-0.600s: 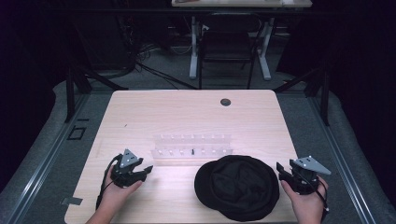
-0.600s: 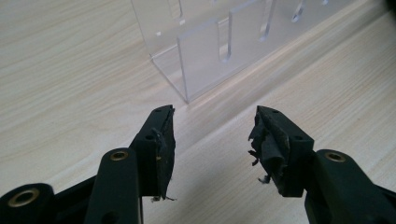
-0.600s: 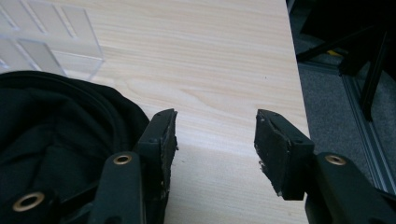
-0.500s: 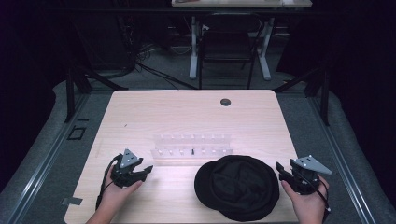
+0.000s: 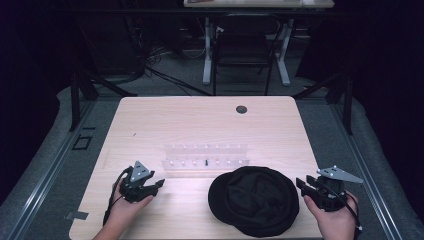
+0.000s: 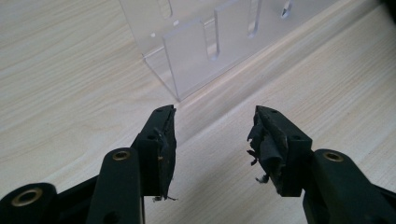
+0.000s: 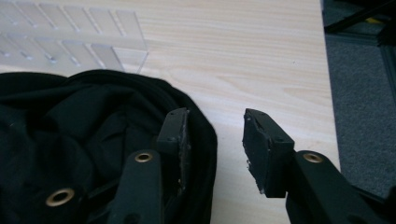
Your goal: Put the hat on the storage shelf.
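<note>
Change since earlier: nothing is shifting; your hands, both grippers, the rack and the cap are sitting where they sat half a second ago.
Left gripper (image 5: pixel 159 184): you are holding it low over the wooden table (image 5: pixel 200 120) at the near left, released, jaws standing apart with nothing between them; in the left gripper view (image 6: pixel 212 133) they are pointing at the rack's near corner, just short of it.
Left hand (image 5: pixel 125 210): it is wrapping the gripper body; your forearm is running off the bottom edge.
Clear acrylic rack (image 5: pixel 206 156): one, lying mid-table between the grippers; its slots are too faint to count from above, and one small dark item is standing in it, too small to name.
Black cap (image 5: pixel 255 200): one, lying crumpled at the near edge, right of centre, just in front of the rack; its near rim is reaching the table edge.
Right gripper (image 5: pixel 300 182): released and empty; in the right gripper view (image 7: pixel 215 135) one jaw is hanging over the cap's rim, the other over bare wood.
Right hand (image 5: pixel 332 220): partly cut off at the bottom.
Round dark grommet (image 5: pixel 241 109): one, near the far edge.
</note>
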